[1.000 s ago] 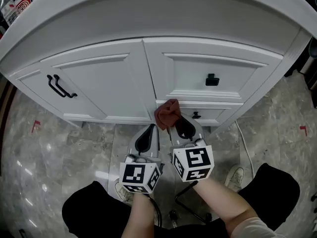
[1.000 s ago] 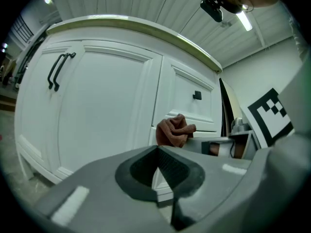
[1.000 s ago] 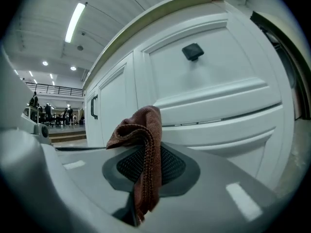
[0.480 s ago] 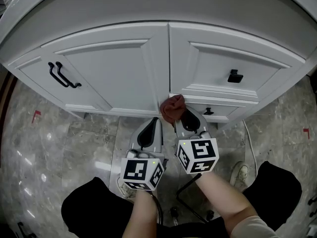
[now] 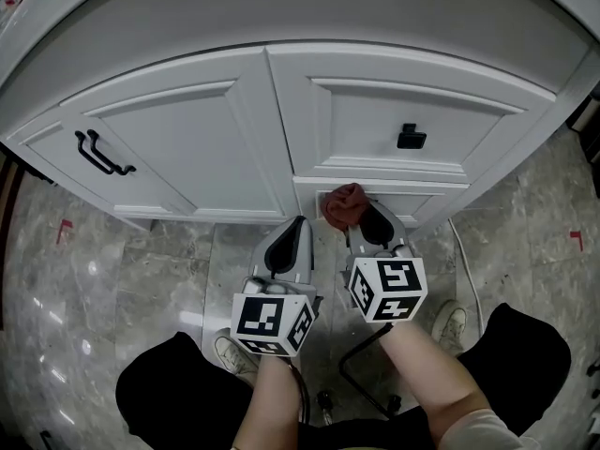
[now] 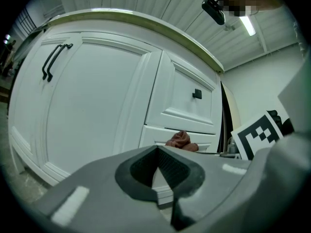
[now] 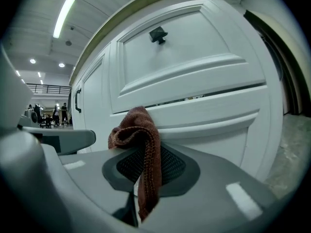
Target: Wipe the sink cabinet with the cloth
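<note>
Directly below the head camera, two forearms reached forward, each hand holding tongs topped by a cube with black and white square markers. The right tongs (image 5: 367,221) were clamped on a reddish-brown cloth (image 5: 343,204). In the right gripper view the cloth (image 7: 138,130) bunched up above the tips of those tongs (image 7: 146,164), and one strip hung down between the closed jaws. The bunched part lay against the white cabinet (image 5: 187,148), at the top left corner of the lower drawer (image 5: 422,201), just under the seam below the upper drawer (image 5: 375,120). A black knob (image 5: 410,137) sat in the middle of the upper drawer. The left tongs (image 5: 295,234) hung just beside the right ones, pointed at the foot of the cabinet. In the left gripper view their jaws (image 6: 158,166) met at the tip with nothing between them, and the cloth (image 6: 181,141) showed beyond them to the right. To the left, a panelled door (image 5: 178,139) filled the cabinet front, and another door (image 5: 70,162) further left carried a black bar handle (image 5: 103,153). A pale curved surface (image 5: 281,7) overhung the cabinet along the top of the head view. Grey marbled floor (image 5: 112,270) spread below, with a white shoe (image 5: 448,322) near the right forearm and dark trouser legs at the bottom edge.
</note>
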The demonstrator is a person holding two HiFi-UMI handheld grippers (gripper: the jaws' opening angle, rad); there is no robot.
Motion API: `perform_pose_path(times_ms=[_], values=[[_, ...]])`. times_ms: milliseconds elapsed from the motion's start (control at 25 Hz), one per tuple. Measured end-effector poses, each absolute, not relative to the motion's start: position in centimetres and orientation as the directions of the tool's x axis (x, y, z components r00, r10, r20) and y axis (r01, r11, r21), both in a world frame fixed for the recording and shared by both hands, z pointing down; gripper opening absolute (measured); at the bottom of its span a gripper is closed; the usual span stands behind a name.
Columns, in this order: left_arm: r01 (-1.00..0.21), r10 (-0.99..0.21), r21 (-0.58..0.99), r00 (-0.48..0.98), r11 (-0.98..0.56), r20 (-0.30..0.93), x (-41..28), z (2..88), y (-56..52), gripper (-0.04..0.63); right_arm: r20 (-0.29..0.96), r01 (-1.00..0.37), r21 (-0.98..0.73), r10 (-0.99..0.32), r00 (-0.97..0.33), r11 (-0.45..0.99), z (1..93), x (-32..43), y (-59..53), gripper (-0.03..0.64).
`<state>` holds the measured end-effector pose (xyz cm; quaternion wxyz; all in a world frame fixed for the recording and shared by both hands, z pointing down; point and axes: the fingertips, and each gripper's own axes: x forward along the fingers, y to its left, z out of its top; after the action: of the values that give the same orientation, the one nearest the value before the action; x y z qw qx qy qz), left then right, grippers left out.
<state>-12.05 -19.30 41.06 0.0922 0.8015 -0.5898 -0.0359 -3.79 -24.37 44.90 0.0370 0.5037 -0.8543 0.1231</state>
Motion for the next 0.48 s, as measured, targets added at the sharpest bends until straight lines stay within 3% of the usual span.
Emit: perform_pose_path(times_ms=[480], values=[[-0.921, -0.93, 0.171, 0.363, -0.349, 0.056, -7.2, 40.7, -20.5, 0.0, 0.171, -0.873, -0.248, -0.868, -0.467, 0.421, 43.5, 1.5, -24.3, 0.091]])
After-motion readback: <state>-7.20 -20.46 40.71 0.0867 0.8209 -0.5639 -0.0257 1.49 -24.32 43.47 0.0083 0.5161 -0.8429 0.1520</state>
